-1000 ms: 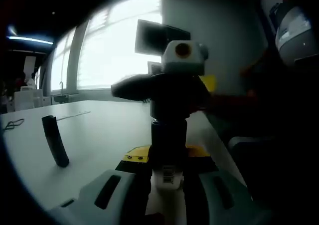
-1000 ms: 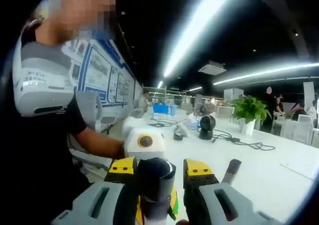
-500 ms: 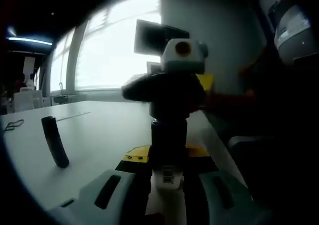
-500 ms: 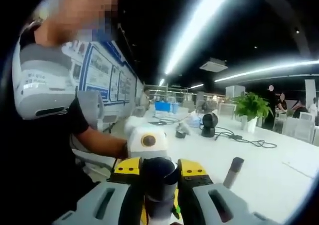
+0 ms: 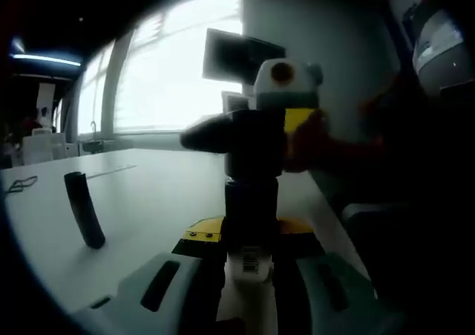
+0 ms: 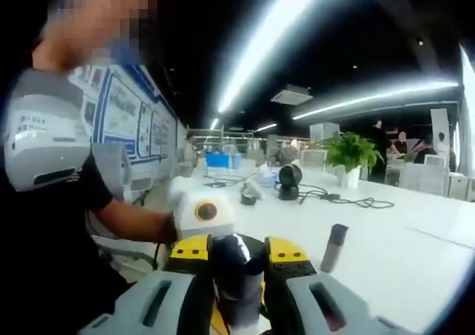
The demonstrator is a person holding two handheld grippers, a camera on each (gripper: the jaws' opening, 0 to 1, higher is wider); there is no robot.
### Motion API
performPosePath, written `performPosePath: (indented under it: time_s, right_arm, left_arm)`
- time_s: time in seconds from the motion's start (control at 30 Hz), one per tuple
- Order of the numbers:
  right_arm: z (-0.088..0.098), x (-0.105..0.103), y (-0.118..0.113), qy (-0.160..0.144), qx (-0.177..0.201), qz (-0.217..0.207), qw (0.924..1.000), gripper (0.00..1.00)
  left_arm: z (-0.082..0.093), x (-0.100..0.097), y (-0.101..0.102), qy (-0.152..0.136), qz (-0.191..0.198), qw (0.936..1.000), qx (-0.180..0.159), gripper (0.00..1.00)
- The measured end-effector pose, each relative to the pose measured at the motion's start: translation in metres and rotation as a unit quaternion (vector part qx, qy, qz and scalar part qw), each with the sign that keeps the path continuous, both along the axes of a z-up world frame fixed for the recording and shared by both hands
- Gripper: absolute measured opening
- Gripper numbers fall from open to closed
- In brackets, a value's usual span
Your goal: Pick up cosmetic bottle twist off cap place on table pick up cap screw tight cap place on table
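The bottle [image 5: 251, 223] is dark with a white label and barcode low down. It stands upright above the desk [image 5: 148, 201], held off it. Its dark cap [image 6: 236, 257] is on top, round and shiny.

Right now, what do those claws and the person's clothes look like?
Each claw has pale grey-green jaws with dark slots and yellow-and-black blocks near the tips. The left claw matches. The person wears a black short sleeve and a grey-white vest with small printed text.
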State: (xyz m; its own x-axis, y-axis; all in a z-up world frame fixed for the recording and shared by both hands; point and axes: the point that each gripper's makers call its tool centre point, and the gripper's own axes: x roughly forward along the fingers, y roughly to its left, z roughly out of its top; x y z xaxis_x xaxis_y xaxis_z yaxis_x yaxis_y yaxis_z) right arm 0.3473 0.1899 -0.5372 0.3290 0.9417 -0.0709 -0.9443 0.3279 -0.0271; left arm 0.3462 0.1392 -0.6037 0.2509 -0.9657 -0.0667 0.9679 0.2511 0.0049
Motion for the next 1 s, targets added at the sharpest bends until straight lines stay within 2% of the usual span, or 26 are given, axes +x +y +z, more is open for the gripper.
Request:
performPosePath:
  time_s: [0.1, 0.37, 0.47, 0.67, 1.0]
  right_arm:
    - [0.0, 0.002, -0.001, 0.002, 0.008, -0.026, 0.9996, 0.2]
    - [0.0, 0.005, -0.004, -0.01, -0.006, -0.1, 0.9949, 0.2]
    - [0.0, 0.007, -0.007, -0.019, -0.016, -0.142, 0.9896, 0.2]
    - [0.001, 0.005, -0.008, -0.027, -0.012, -0.196, 0.9801, 0.2]
    - [0.0, 0.011, -0.015, -0.017, 0.013, -0.276, 0.9611, 0.2]
  left_arm:
    - [0.0, 0.001, 0.001, 0.002, 0.003, 1.0, 0.0, 0.14]
    - [0.0, 0.002, 0.001, 0.0, 0.003, 1.0, 0.0, 0.14]
    - [0.0, 0.002, 0.001, -0.001, 0.004, 1.0, 0.0, 0.14]
    - [0.0, 0.001, 0.001, -0.004, 0.003, 1.0, 0.001, 0.14]
    - [0.0, 0.002, 0.001, -0.001, 0.006, 1.0, 0.001, 0.14]
